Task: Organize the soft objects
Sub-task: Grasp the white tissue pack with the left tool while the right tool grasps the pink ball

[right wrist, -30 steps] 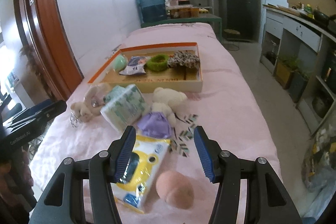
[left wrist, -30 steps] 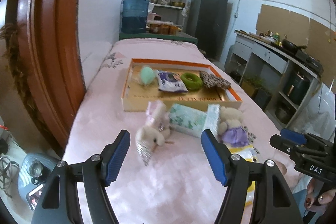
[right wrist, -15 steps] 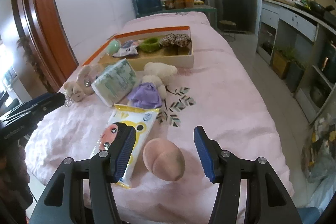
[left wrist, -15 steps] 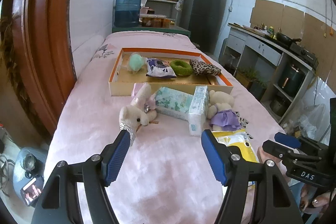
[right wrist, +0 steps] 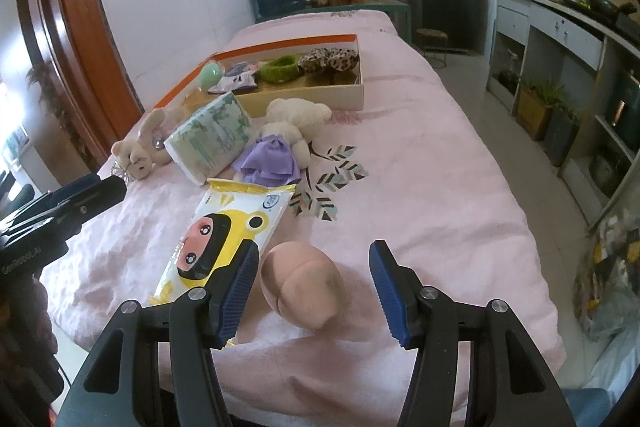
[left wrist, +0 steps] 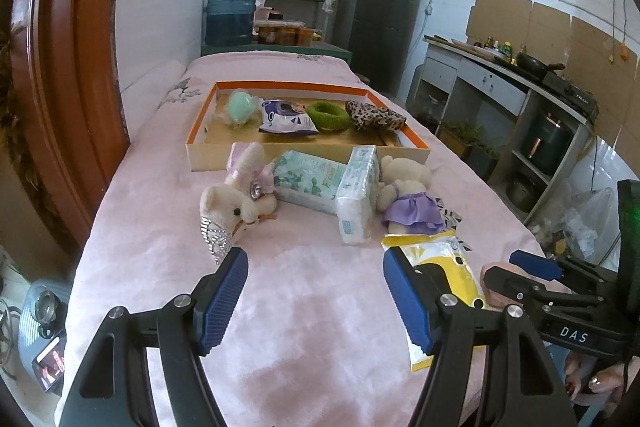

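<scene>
On the pink blanket lie a plush rabbit (left wrist: 236, 201), a green-patterned tissue pack (left wrist: 310, 177), a white tissue pack (left wrist: 358, 195), a bear in a purple dress (left wrist: 408, 199), a yellow wipes pack (right wrist: 224, 231) and a peach-coloured soft ball (right wrist: 302, 279). My left gripper (left wrist: 316, 299) is open over bare blanket, short of the rabbit. My right gripper (right wrist: 314, 287) is open with the ball between its blue pads (right wrist: 236, 287), untouched. The orange-rimmed box (left wrist: 304, 157) holds a mint ball, a snack bag, a green ring and a leopard scrunchie.
The bed's near edge drops off just below both grippers. A brown door frame (left wrist: 60, 87) stands left, a water jug (left wrist: 230, 13) and shelves at the far end, a counter (left wrist: 520, 79) on the right. A patch of leaf-print cloth (right wrist: 332, 183) lies beside the bear.
Both grippers sank and drew back toward the near edge. The peach ball now lies between the right pads instead of below them. The toys look farther from the left gripper.
</scene>
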Motion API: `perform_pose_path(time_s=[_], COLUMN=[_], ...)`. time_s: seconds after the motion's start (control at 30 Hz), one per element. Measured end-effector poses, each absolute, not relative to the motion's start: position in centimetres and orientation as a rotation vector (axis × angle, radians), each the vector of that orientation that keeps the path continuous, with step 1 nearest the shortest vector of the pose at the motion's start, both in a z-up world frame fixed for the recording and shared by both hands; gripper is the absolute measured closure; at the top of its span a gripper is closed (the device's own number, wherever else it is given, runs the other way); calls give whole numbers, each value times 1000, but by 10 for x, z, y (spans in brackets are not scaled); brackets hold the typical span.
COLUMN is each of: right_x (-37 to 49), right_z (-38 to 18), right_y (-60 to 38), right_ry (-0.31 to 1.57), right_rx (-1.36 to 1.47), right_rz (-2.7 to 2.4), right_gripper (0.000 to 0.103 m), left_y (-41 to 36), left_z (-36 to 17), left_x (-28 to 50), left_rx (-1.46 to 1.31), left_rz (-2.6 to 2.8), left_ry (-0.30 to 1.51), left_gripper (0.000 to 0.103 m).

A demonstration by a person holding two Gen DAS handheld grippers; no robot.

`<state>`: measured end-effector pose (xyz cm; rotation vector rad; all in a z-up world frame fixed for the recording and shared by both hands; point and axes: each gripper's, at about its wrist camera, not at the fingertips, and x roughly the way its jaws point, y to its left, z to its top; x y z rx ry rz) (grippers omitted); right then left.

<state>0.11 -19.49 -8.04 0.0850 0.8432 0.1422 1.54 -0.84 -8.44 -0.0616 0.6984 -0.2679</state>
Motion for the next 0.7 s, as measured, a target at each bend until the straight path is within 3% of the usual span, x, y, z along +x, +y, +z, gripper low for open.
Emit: perform_pose_path(time_s=[0.7], right_x=[6], right_z=[-91], right_y=[-199], right_ry=[865], right_rx=[105], right_rz=[171], right_gripper=[44], left_y=[-12], left_z=[-89], left_x=[19], left_rx=[-61], left_rz=[-283], left_ry=[705], left_gripper=[33])
